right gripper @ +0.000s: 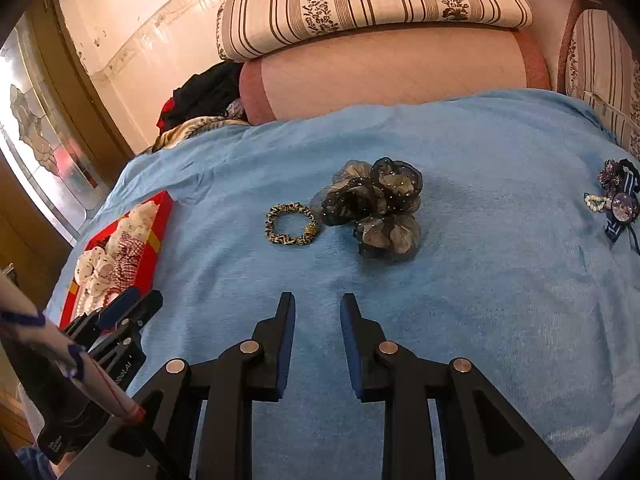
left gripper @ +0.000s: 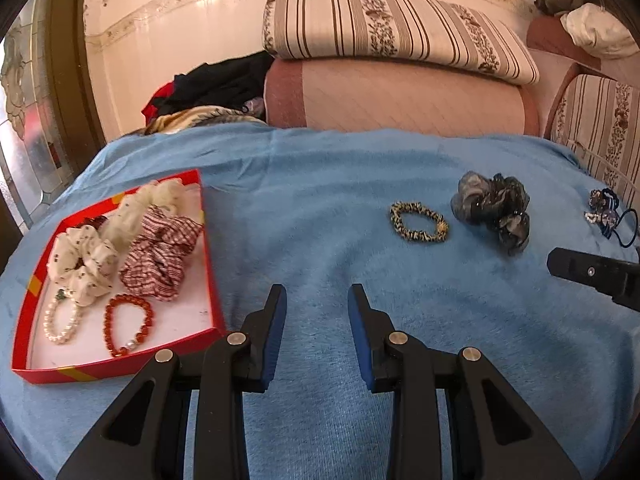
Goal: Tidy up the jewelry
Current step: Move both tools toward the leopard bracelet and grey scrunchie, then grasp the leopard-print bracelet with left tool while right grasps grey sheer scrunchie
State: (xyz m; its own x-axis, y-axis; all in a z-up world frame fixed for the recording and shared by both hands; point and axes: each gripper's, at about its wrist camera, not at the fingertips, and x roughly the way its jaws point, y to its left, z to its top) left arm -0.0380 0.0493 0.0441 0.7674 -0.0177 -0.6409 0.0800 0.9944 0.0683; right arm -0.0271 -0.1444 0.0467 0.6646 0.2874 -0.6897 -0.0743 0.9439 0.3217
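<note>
A red box (left gripper: 210, 264) at the left holds white scrunchies (left gripper: 86, 260), a red-striped scrunchie (left gripper: 162, 258), a pearl bracelet (left gripper: 60, 322) and a red bead bracelet (left gripper: 128, 326). On the blue blanket lie a leopard-print hair tie (left gripper: 418, 222) (right gripper: 291, 225), a dark sheer scrunchie (left gripper: 494, 210) (right gripper: 374, 210) and a cluster of blue hair ties with beads (left gripper: 608, 214) (right gripper: 618, 204). My left gripper (left gripper: 317, 300) hovers open over bare blanket beside the box, nothing between its fingers. My right gripper (right gripper: 318, 308) is open and empty, short of the hair tie and the dark scrunchie.
The blue blanket (left gripper: 320, 184) covers the bed. A pink bolster (left gripper: 400, 96) and a striped pillow (left gripper: 392, 26) lie behind it, with dark clothes (left gripper: 216, 84) at the back left. A sleeve (right gripper: 60, 352) and the left gripper (right gripper: 120, 320) show at the right wrist view's left.
</note>
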